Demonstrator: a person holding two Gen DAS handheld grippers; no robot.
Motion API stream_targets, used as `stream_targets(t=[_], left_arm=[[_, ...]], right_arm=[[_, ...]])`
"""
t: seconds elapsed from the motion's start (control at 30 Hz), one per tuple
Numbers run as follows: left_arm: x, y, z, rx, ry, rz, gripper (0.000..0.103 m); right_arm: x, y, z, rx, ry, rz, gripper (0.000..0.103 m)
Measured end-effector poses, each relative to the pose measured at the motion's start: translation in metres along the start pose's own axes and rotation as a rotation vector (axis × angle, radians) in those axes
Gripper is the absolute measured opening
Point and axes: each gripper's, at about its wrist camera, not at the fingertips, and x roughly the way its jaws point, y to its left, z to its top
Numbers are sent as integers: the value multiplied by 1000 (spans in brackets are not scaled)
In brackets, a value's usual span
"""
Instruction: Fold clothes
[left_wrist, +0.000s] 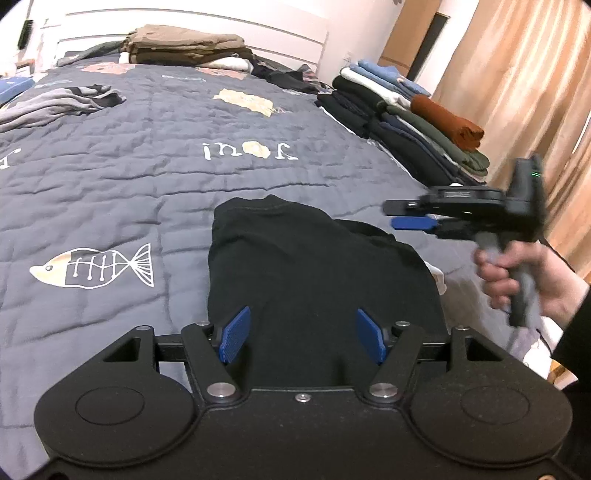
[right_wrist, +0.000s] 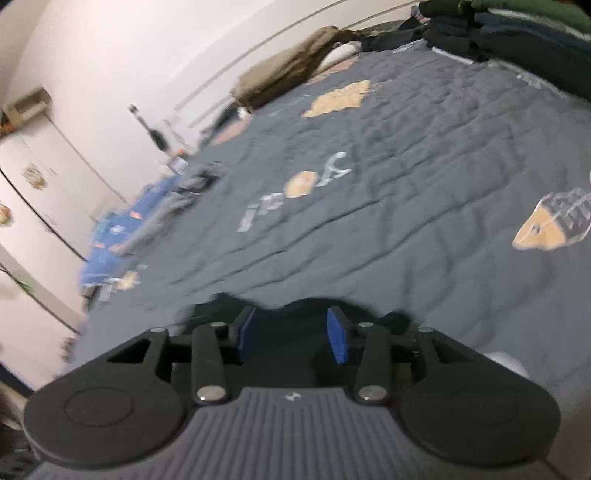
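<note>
A folded black garment (left_wrist: 317, 280) lies on the grey quilted bed (left_wrist: 110, 177), long axis running away from the left hand-held gripper (left_wrist: 303, 338), fingers apart; the right hand-held gripper (right_wrist: 291, 334) hovers open, empty.

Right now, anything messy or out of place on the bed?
Yes. A grey garment lies crumpled at the bedspread's far left, unlike the neat folded stack on the right. The black shirt is folded.
</note>
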Motion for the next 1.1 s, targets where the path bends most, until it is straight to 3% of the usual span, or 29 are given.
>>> stream_targets(t=[0.2, 0.4, 0.8, 0.93, 1.1], left_arm=[[-7, 4, 1, -43, -18, -4, 63], [-15, 4, -6, -57, -20, 5, 64], [-42, 8, -20, -131, -42, -14, 66], [-51, 10, -25, -153, -49, -22, 68], [-54, 14, -34, -165, -38, 13, 68]], right_arm=[[-17, 22, -44, 60, 66, 97, 47], [-29, 26, -100, 77, 151, 54, 47], [-80, 14, -168, 216, 83, 28, 47], [-92, 11, -185, 231, 102, -15, 47], [-109, 23, -177, 224, 46, -10, 48]])
